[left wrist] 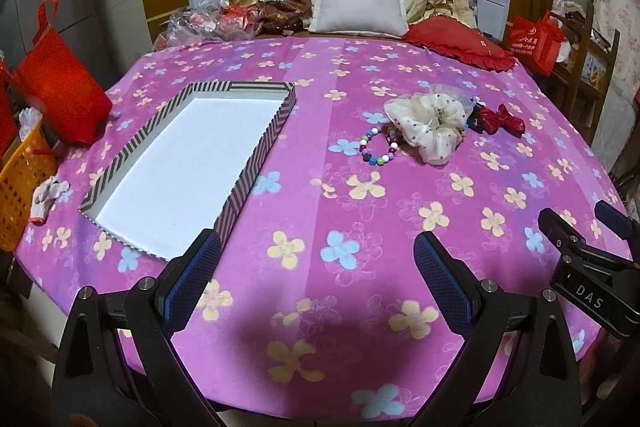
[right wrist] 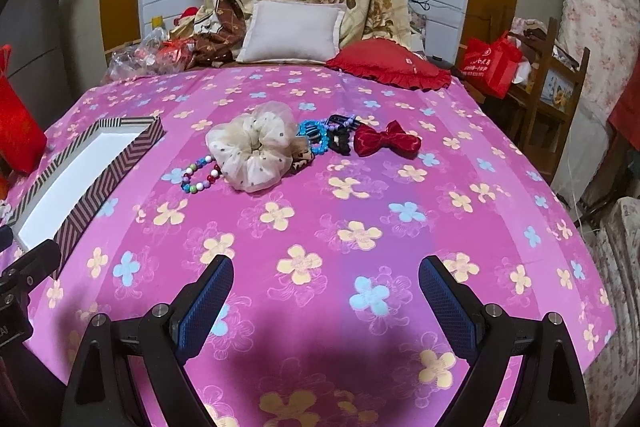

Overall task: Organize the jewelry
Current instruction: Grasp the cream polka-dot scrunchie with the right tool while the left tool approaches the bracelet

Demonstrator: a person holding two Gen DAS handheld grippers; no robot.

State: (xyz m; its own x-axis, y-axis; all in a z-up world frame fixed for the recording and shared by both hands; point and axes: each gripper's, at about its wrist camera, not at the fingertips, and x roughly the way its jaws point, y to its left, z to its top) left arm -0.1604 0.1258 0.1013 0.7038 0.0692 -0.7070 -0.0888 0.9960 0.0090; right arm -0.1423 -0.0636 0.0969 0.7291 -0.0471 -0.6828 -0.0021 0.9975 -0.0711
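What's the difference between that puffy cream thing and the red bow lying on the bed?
The cream scrunchie is a puffy, sheer ring with dark dots; the red bow is flatter, plain and satiny. The scrunchie looks clearly bigger than the bow. The scrunchie touches the bead bracelet; the bow sits at the cluster's far right end. Both rest on the pink flowered sheet, outside the striped box.

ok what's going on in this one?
Start of a jewelry tidy-up. A person holds two grippers over a bed with a pink floral sheet; the left gripper and right gripper are both open and hold nothing. A striped box lies to the left, with nothing visible inside. The pieces sit in a cluster to its right: a multicoloured bead bracelet, a cream scrunchie, a blue bead bracelet, a red bow. Nothing has gone into the box yet.
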